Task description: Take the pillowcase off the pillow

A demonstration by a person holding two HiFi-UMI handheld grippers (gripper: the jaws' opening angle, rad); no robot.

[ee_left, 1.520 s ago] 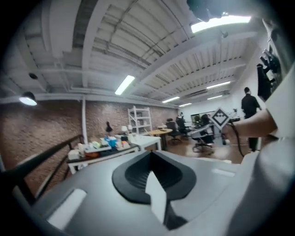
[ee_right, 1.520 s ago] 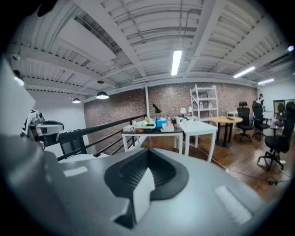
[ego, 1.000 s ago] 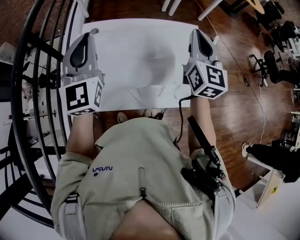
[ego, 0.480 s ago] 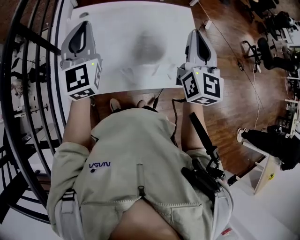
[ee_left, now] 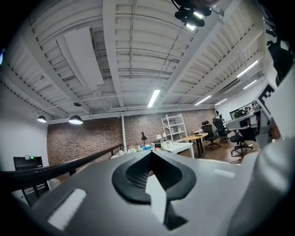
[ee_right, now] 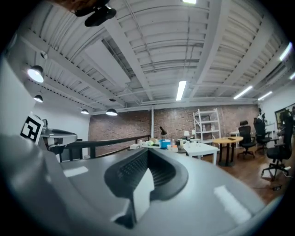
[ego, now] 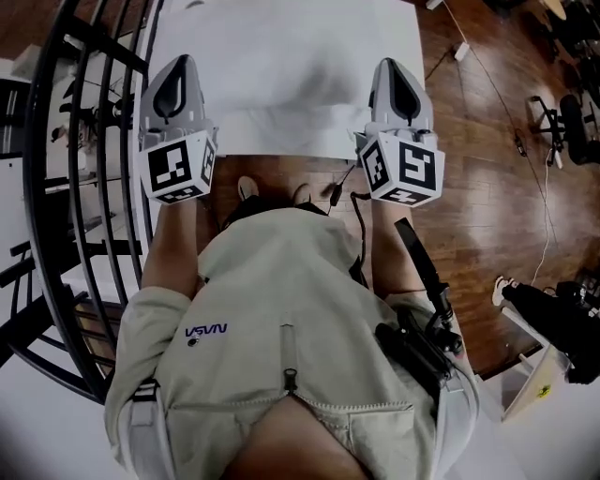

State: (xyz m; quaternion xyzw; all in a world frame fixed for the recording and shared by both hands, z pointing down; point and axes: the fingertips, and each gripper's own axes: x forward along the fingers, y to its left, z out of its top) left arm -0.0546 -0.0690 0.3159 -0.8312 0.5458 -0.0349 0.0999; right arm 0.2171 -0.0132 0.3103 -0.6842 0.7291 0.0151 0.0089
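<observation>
A white pillow in its pillowcase [ego: 286, 131] lies flat on the white table [ego: 281, 28], close to the near edge. My left gripper [ego: 181, 64] is over the table's left edge and my right gripper [ego: 394, 67] over its right edge, one on each side of the pillow. Neither touches the pillow. In the left gripper view the left gripper [ee_left: 151, 153] points up at the ceiling with its jaws shut and nothing between them. The right gripper [ee_right: 147, 151] in its own view does the same. The pillow does not show in either gripper view.
A black railing [ego: 66, 141] runs close along the left. Wooden floor [ego: 487, 187] lies to the right, with a cable [ego: 487, 75] and office chairs [ego: 577, 127] further off. The person's shoes [ego: 248, 190] show just under the table's near edge.
Both grippers have drawn back a little toward the person, so their marker cubes now sit off the table's near edge. The head view has shifted. The jaws stay shut.
</observation>
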